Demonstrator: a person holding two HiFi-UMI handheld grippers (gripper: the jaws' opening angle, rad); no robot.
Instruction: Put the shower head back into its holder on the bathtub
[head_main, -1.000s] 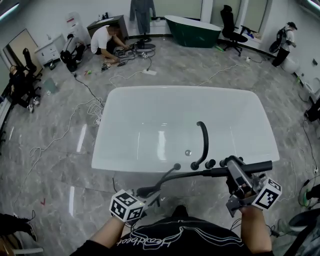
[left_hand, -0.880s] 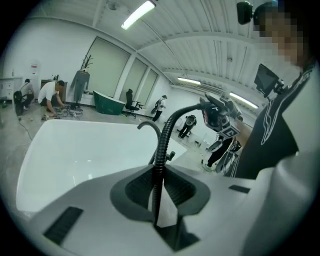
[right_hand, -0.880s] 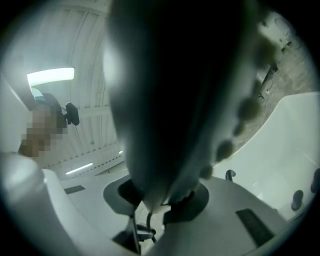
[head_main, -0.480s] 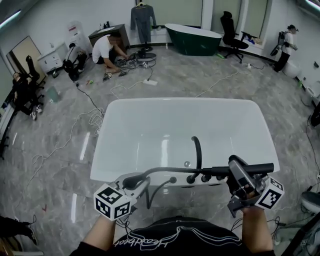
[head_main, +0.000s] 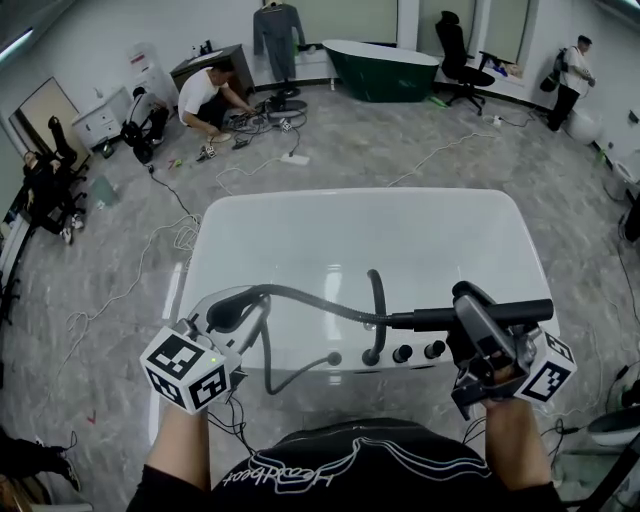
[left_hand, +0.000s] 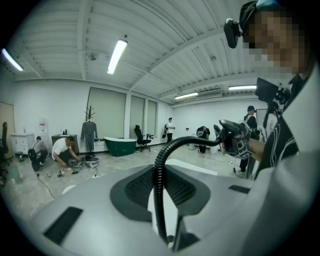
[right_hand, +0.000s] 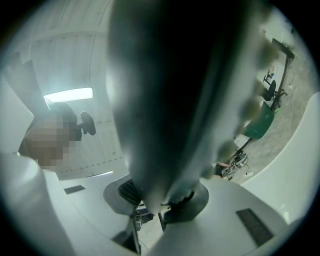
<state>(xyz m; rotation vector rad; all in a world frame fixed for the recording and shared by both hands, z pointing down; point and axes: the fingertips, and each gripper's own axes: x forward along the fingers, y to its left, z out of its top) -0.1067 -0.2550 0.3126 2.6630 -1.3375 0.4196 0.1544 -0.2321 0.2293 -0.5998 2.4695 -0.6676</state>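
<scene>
The black shower head (head_main: 525, 310) lies level over the near right rim of the white bathtub (head_main: 300, 215), and my right gripper (head_main: 472, 318) is shut on its handle. In the right gripper view the handle (right_hand: 170, 100) is a dark blur filling the space between the jaws of my right gripper (right_hand: 165, 202). Its black ribbed hose (head_main: 310, 297) runs left to my left gripper (head_main: 235, 308), which is shut on it. In the left gripper view the hose (left_hand: 159, 185) rises from between the jaws of my left gripper (left_hand: 162, 210) and arches right. A black spout (head_main: 376, 300) and knobs (head_main: 402, 353) stand on the near rim.
Cables (head_main: 150, 250) trail over the grey floor to the left of the tub. A person (head_main: 205, 90) crouches at the back left, another stands at the back right (head_main: 572, 65). A green tub (head_main: 380, 65) and an office chair (head_main: 455, 40) stand at the far wall.
My left gripper has risen and swung left, lifting the hose into an arch over the tub's near rim. My right gripper, still holding the shower head, has risen a little.
</scene>
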